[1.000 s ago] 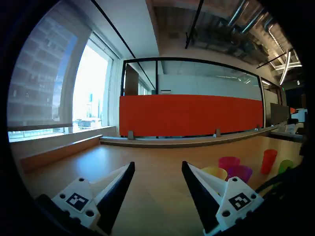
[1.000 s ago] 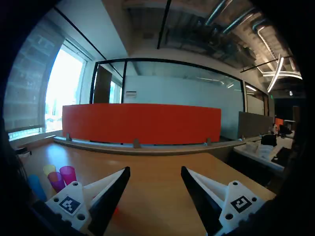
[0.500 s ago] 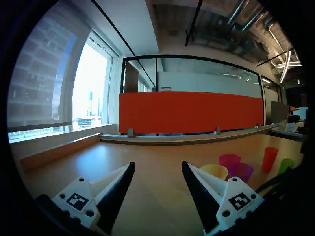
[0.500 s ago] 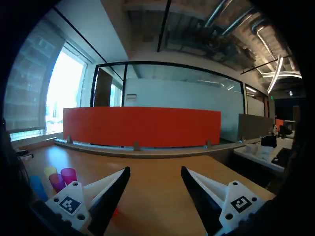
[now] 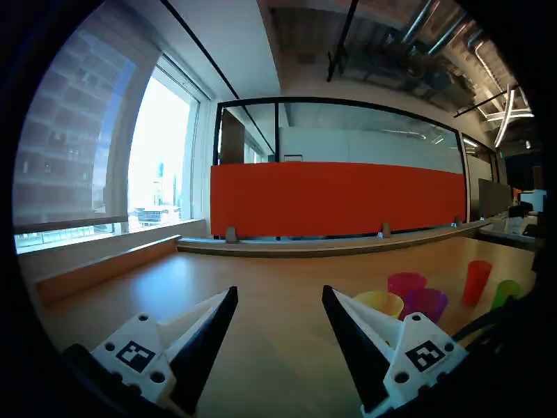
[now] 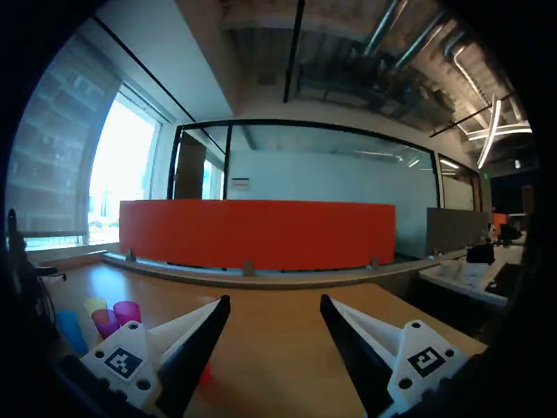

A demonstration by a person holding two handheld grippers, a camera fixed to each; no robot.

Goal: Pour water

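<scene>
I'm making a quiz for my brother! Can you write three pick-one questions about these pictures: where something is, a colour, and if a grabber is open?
1. In the left gripper view, where is the purple cup? A on the windowsill; B on the wooden table; C on the floor.
2. What colour is the long panel behind the table? A orange-red; B blue; C green.
3. How is the left gripper? A shut on a cup; B open and empty; C shut and empty.
Answers: B, it stands on the tabletop; A, the panel is plainly orange-red; B, its jaws stand apart, nothing between.
</scene>
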